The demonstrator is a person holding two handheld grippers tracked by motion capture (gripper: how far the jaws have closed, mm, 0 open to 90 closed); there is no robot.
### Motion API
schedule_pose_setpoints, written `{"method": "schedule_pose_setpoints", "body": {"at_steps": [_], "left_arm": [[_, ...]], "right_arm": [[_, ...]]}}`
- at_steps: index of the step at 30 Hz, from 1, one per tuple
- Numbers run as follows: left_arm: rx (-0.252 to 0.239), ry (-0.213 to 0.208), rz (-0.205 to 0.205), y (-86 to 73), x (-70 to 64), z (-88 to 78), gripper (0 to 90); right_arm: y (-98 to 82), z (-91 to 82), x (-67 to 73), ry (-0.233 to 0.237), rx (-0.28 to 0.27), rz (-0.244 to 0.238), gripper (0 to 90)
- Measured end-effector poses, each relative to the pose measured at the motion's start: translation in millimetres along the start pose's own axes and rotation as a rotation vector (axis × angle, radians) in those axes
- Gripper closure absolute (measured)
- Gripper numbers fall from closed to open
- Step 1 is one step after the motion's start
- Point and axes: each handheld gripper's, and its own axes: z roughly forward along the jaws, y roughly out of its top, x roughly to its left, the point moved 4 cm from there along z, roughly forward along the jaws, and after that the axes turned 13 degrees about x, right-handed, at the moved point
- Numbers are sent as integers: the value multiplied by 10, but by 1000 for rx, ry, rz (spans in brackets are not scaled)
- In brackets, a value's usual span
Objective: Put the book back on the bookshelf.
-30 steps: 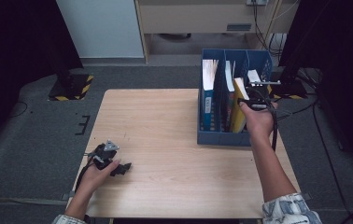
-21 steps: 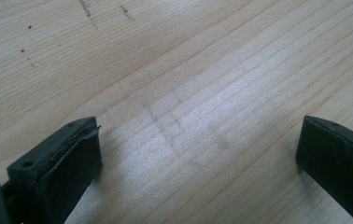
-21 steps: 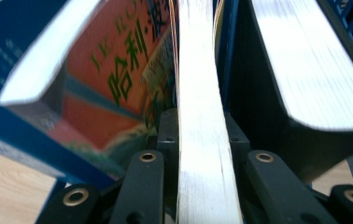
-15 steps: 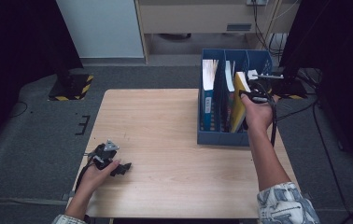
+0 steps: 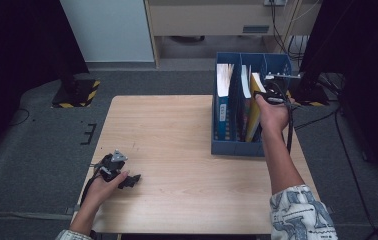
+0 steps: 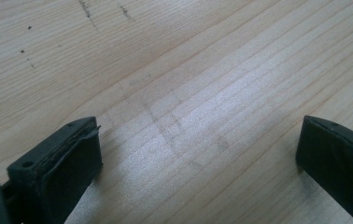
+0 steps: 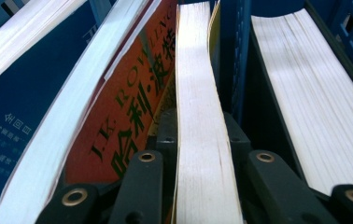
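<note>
A blue file box stands on the right of the wooden table with several books upright in its slots. My right gripper reaches into it from above, shut on a yellow-covered book. In the right gripper view the jaws of this gripper clamp that book's pale page edge from both sides. An orange-red book leans to its left. My left gripper rests near the table's front left. Its jaws stand wide open over bare wood.
A blue book fills the box's left slot, and a thick book with white pages sits behind a divider beside the held one. Cables trail over the grey floor right of the table. A cabinet stands beyond the table.
The right hand has shifted slightly toward the far end of the box, still clamping the yellow book. The left hand and its gripper have stayed put.
</note>
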Motion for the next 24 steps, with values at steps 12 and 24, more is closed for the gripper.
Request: {"method": "schedule_pose_setpoints", "body": {"at_steps": [12,24], "left_arm": [[-1,-1,2,1,1,1,0],[-1,-1,5,3,3,1,0]], "right_arm": [[80,69,60,-9,-11,-11,746],[123,105,89,-11,-5,-12,744]]}}
